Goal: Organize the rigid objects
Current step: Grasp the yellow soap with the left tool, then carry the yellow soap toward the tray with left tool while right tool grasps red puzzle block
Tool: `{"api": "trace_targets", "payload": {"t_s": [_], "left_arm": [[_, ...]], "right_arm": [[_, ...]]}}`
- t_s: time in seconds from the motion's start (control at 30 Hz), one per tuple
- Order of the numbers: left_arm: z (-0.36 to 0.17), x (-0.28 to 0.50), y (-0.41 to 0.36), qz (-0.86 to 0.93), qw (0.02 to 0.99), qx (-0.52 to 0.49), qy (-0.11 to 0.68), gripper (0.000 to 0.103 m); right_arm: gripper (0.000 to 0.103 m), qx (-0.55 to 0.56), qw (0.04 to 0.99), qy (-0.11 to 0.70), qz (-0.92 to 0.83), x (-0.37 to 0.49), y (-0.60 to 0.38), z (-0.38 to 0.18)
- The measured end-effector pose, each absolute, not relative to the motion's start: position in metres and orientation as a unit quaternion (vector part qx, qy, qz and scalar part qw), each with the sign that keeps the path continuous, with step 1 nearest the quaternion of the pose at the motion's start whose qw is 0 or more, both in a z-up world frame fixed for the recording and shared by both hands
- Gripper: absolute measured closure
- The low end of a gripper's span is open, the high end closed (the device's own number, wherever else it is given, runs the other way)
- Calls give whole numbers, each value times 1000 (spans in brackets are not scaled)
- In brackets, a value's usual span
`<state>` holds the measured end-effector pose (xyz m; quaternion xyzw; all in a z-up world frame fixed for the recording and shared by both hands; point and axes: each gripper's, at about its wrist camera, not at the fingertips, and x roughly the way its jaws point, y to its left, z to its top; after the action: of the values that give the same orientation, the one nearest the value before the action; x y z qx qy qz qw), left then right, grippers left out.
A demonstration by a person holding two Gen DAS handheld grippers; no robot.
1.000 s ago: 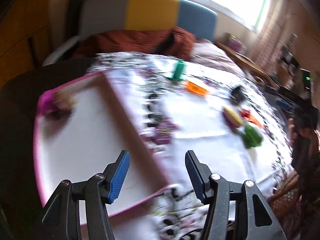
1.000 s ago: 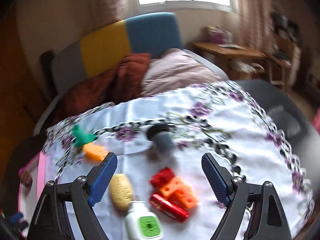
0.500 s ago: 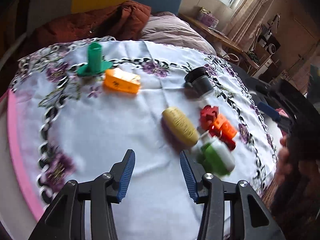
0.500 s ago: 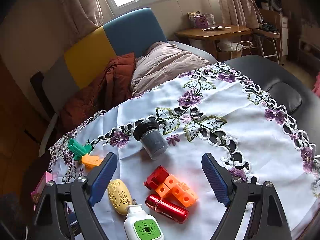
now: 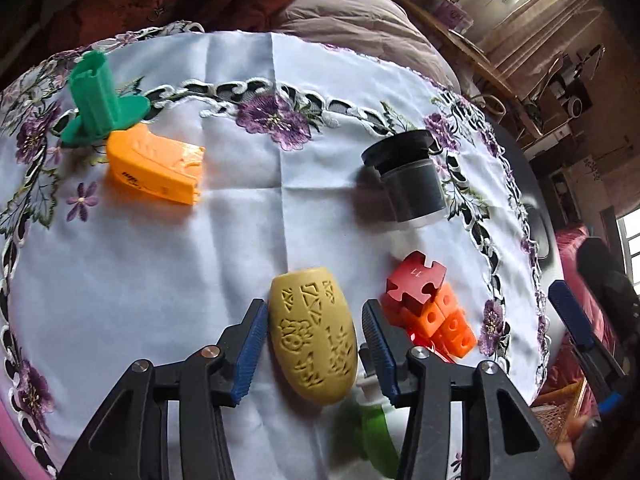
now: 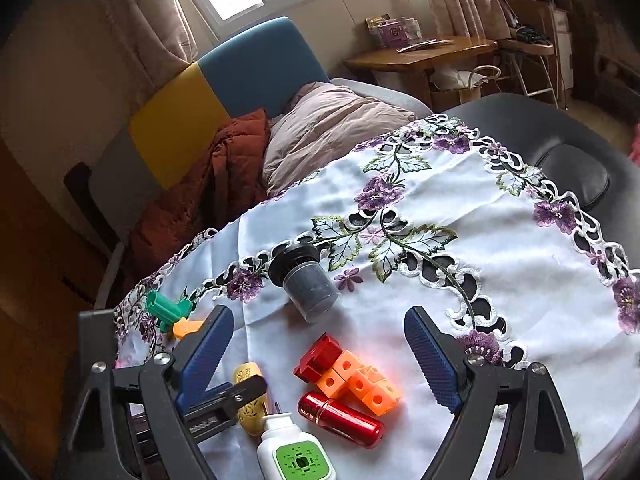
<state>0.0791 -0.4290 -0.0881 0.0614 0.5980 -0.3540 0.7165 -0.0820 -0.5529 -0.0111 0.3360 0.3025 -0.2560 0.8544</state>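
My left gripper (image 5: pixel 315 344) is open, its blue pads on either side of a yellow carved oval object (image 5: pixel 312 336) lying on the white embroidered tablecloth (image 5: pixel 200 248); the pads look just clear of it. The oval also shows in the right wrist view (image 6: pixel 249 396), partly behind the left gripper. My right gripper (image 6: pixel 318 356) is open and empty above red and orange blocks (image 6: pixel 352 376), a red cylinder (image 6: pixel 340 418) and a white and green bottle (image 6: pixel 294 454).
A green stand (image 5: pixel 98 100), an orange clip-like piece (image 5: pixel 156 166) and a black-lidded jar (image 5: pixel 408 176) lie farther back on the cloth. A pink tray edge (image 5: pixel 12 440) shows at bottom left. A chair with blankets (image 6: pixel 240 140) stands behind the table.
My left gripper swung right from the pink tray, came down over the cloth and now straddles the yellow oval object. My right gripper has stayed open and risen slightly.
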Motion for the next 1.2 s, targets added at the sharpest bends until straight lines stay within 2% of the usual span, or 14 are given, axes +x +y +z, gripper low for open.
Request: {"api": "trace_targets", "payload": {"t_s": [0.1,0.2,0.4,0.57,0.67,0.93,1.2], "left_arm": [[-92,69,-436,-364,720,102,582,54],[-89,65,-425,-383,718,120,569,61],[-85,66,-362,-386,740,134,533,62],[-87,51,-310,-385,762,128,504,71],[-89,38,-288,-386,774,116,488,72],[-94,19,-288,-379,798,138,448,75],[-98,7,-281,-384,814,148,410,75]], "right_arm": [[15,342,851,301,-261,-84,-556,-13],[15,346,849,302,-262,-85,-557,-14],[15,347,844,311,-267,-84,-559,-17],[15,368,830,316,-276,-88,-566,-24],[16,371,823,321,-284,-89,-568,-27],[22,380,810,341,-288,-88,-569,-36],[22,355,810,381,-269,-72,-559,-44]]}}
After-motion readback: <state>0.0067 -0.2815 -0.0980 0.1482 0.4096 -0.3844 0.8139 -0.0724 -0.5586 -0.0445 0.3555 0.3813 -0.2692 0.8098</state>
